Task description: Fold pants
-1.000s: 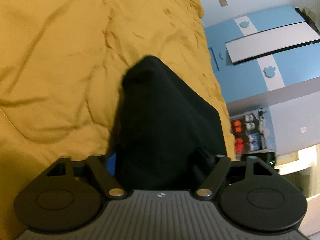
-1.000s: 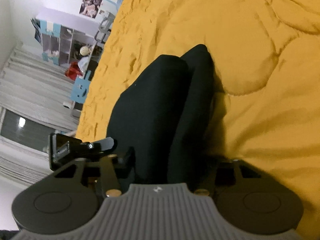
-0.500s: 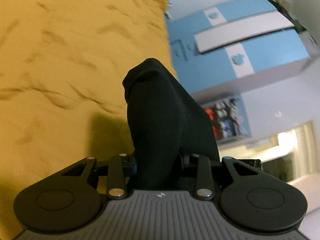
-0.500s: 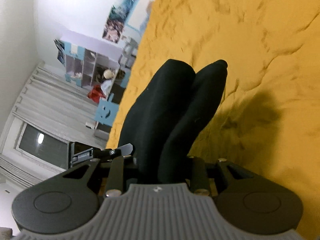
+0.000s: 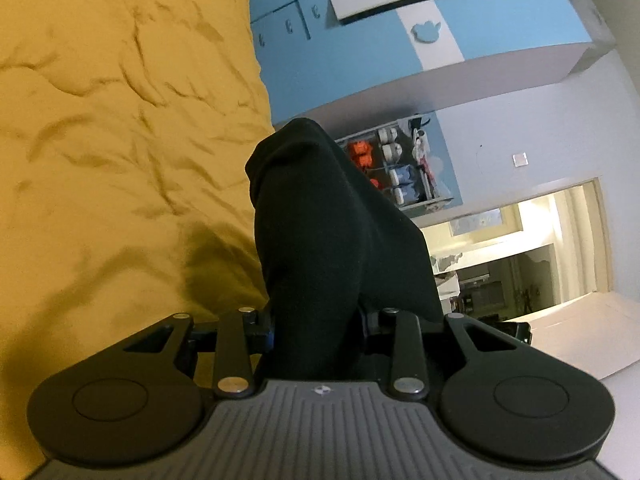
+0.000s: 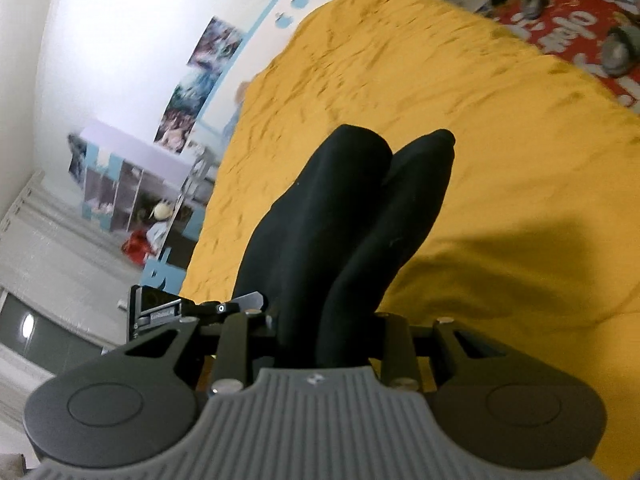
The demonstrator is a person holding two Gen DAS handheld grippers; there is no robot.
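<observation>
**Both tools clamped on black pants above the bed**

While I look along the left tool [image 5: 316, 320], its two fingers are drawn in close, clenched on a thick bunch of the black pants [image 5: 328, 232]. The cloth fills the narrow gap between them and runs forward from the grip in one rounded, folded hump. I see no daylight between cloth and fingers on either side.

Right tool [image 6: 324, 316]: same story, fingers pulled nearly together and pinching the pants [image 6: 340, 220]. From this side the fabric leaves the grip as two rounded lobes lying side by side and touching, the left one wider, the right one narrower with a blunt tip.

Count: two tools, one garment, one bed. I count two lobes of cloth in the right view and one hump in the left.

Materials: pants are matte black, soft, knit-looking, with no visible seam or print. They hang in the tools over the yellow bedspread [image 5: 120, 140], which is quilted, puffy and creased with many small wrinkles; the cloth throws a dark shadow on it in both views. Whether the far end of the pants touches the bedspread, I cannot tell.

Beyond the bed edge in the left view stands a blue-and-white wardrobe [image 5: 360, 48] with a shelf rack [image 5: 396, 164] of small items beside it. The right view shows posters [image 6: 200, 84] on a white wall.
</observation>
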